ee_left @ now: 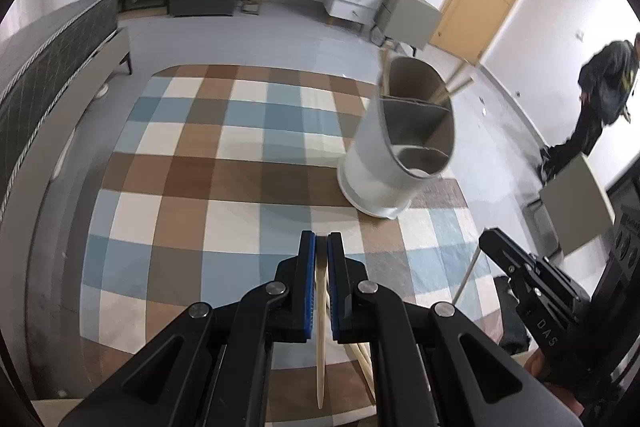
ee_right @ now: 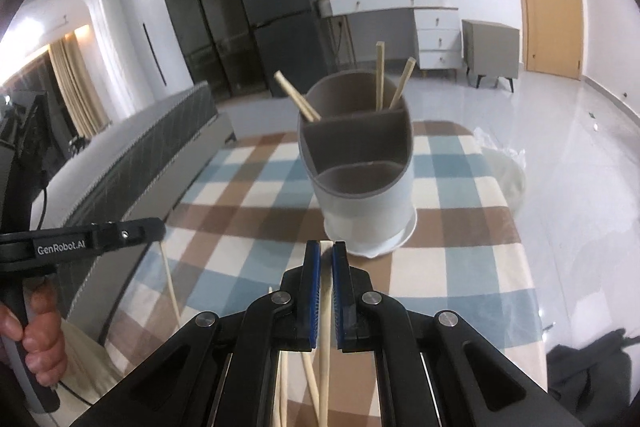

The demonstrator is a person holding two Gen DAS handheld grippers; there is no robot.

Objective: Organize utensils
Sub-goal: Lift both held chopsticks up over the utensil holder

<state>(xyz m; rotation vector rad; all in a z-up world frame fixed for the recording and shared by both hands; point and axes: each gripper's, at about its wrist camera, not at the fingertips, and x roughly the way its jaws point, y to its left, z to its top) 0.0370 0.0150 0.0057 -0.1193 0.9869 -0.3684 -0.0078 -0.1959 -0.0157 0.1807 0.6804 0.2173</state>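
- A checked cloth [ee_right: 460, 195] in blue, brown and cream covers the table, in a room with a grey floor, a white dresser and a wooden door behind.
- The white utensil holder [ee_right: 360, 187] stands ahead of the right gripper's [ee_right: 326, 251] fingertips and slightly to their right. It has three compartments, and three chopsticks [ee_right: 379, 75] already lean in the far one; the near two look empty.
- The right fingers are closed narrowly on one chopstick [ee_right: 325, 327], which runs back between the pads toward the camera, its end just clear of the tips.
- The left gripper [ee_left: 322, 241] likewise pinches a single chopstick [ee_left: 320, 327], point trailing below the fingers; from there the holder [ee_left: 384, 163] sits forward and to the right, seemingly tilted by the lens.
- More loose chopsticks [ee_right: 308, 375] lie on the cloth beneath both grippers.
- To do this step well, I would lift each stick above the rim, turn it near upright, and lower it into the far compartment beside the others.
- One gripper at a time seems wise; the two could collide over the narrow opening, or nudge the holder.
- Release only once the tip is below the divider, or the stick may tip out.
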